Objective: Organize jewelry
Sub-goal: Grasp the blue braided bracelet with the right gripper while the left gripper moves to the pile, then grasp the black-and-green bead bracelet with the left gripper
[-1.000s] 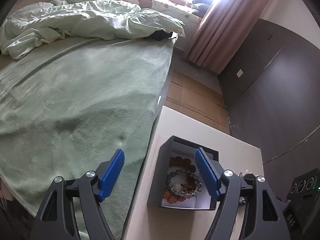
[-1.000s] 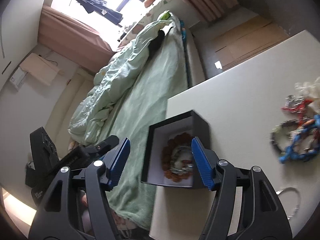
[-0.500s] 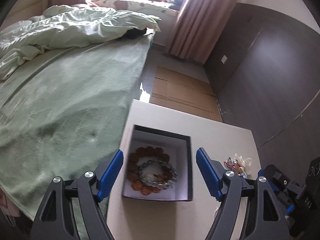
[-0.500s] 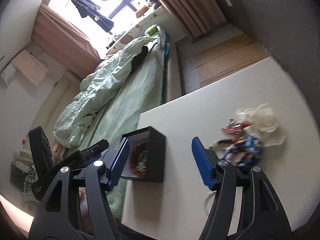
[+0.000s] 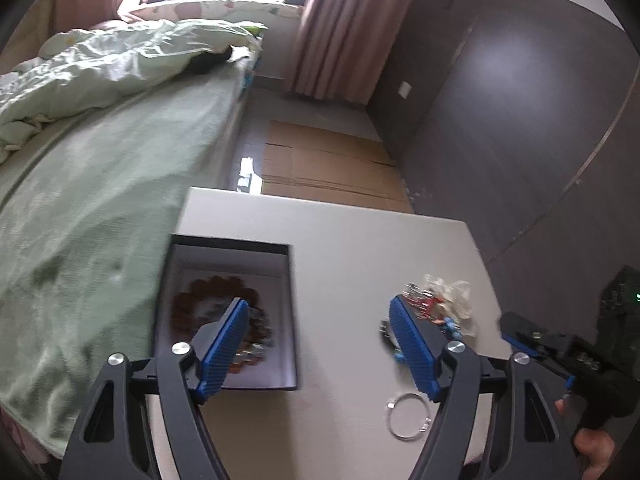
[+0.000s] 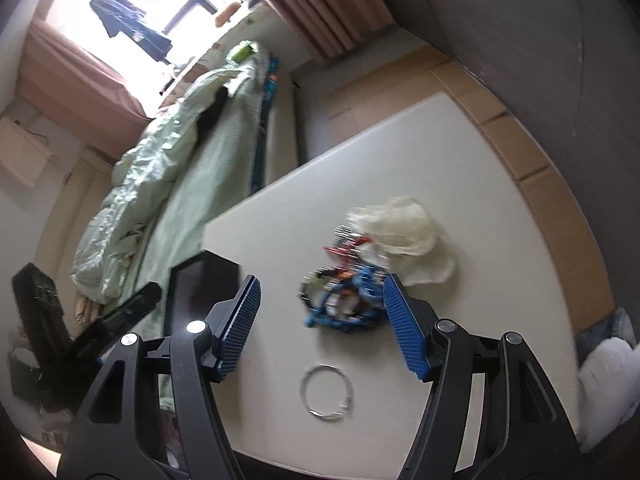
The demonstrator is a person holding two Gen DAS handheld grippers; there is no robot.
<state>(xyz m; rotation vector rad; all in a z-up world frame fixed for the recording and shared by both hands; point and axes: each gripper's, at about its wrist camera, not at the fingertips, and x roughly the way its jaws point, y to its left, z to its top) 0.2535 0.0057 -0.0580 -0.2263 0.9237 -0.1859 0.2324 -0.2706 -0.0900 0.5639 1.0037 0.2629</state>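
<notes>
A black box (image 5: 291, 280) with a white lining sits at the table's left edge and holds a brown bead bracelet (image 5: 188, 300) and a grey one. My left gripper (image 5: 320, 344) is open and empty, above the table between the box and a pile of blue and red jewelry (image 5: 428, 308). My right gripper (image 6: 320, 320) is open and empty, hovering above that jewelry pile (image 6: 340, 300). A thin silver bangle (image 6: 328, 392) lies on the table nearer to me; it also shows in the left wrist view (image 5: 408, 416). The box edge (image 6: 188, 276) shows at left.
A crumpled white pouch (image 6: 400, 228) lies beside the pile. The white table (image 6: 480, 184) stands next to a bed with a green cover (image 5: 80, 200). Brown floor mats (image 5: 328, 168) and a dark wall (image 5: 520, 120) lie beyond.
Both grippers have swung right, from over the black box towards the jewelry pile. The box now sits at the left of both views. Both stay open.
</notes>
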